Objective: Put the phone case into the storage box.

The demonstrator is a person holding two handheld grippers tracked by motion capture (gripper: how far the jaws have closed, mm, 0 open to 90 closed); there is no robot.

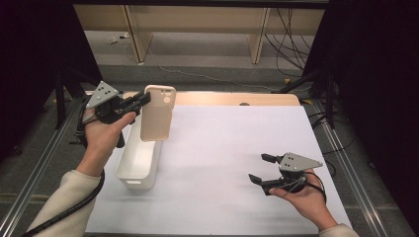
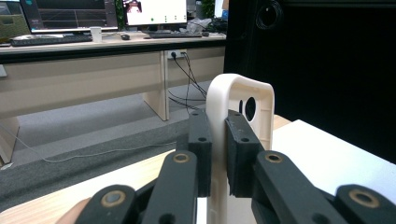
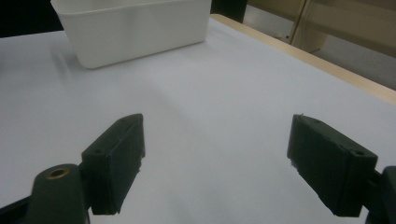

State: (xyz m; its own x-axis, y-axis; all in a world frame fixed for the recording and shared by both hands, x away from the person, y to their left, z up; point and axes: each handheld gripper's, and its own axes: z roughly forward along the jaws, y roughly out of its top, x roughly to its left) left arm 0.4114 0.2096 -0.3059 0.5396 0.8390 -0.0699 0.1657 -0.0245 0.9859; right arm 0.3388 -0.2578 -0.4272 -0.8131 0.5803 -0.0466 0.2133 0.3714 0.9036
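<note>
A: Left tool (image 1: 141,101)?
B: Clenched on the edge of the beige phone case (image 1: 157,113), held upright above the far end of the white bin (image 1: 140,163), at ten o'clock on the counter (image 1: 222,148).
A: Right tool (image 1: 261,168)?
B: Released, jaws wide apart, nothing between them, low over the white sheet at four o'clock, well apart from the bin.

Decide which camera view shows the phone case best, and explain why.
The high view: the whole phone case hangs above the white bin. The left gripper view shows only its pinched edge and camera hole.
</note>
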